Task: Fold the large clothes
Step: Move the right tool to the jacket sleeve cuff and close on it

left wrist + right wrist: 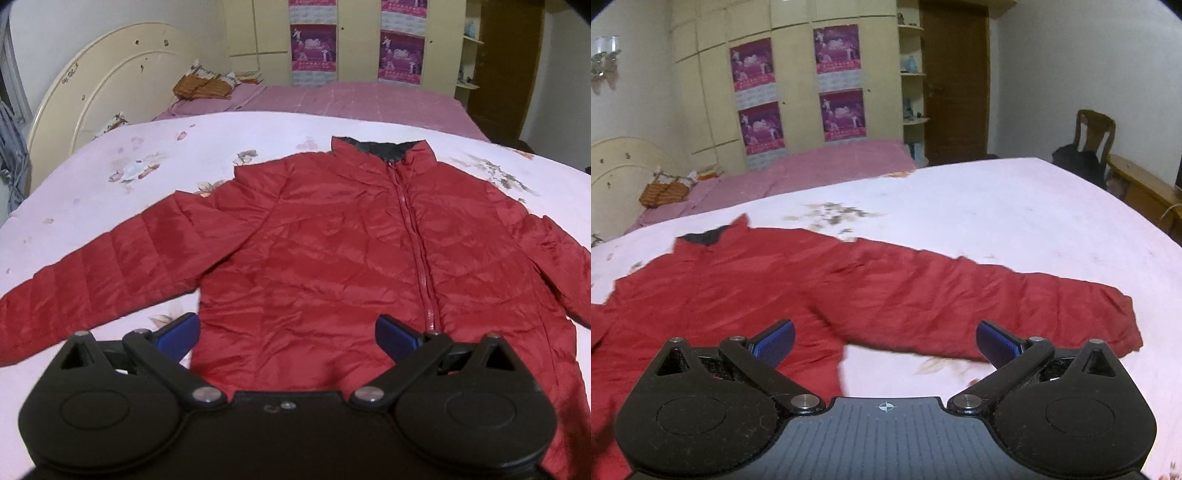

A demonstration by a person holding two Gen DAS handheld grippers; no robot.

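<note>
Two black grippers with blue finger pads hover over one red quilted puffer jacket (332, 236) spread flat, front up and zipped, on a pale pink floral bedsheet (110, 192). In the left wrist view, the jacket's left-hand sleeve (92, 273) stretches out toward the frame's left edge, and the dark-lined collar (384, 147) points away from the camera. The left gripper (288, 332) hangs above the jacket's hem with its jaws spread wide, holding nothing. In the right wrist view, the right gripper (884, 341) likewise has its jaws wide apart and empty, above the spot where the other sleeve (1015, 302) meets the body; that sleeve lies extended to the right across the sheet. A cream wardrobe with purple posters (798, 88) stands behind the bed.
</note>
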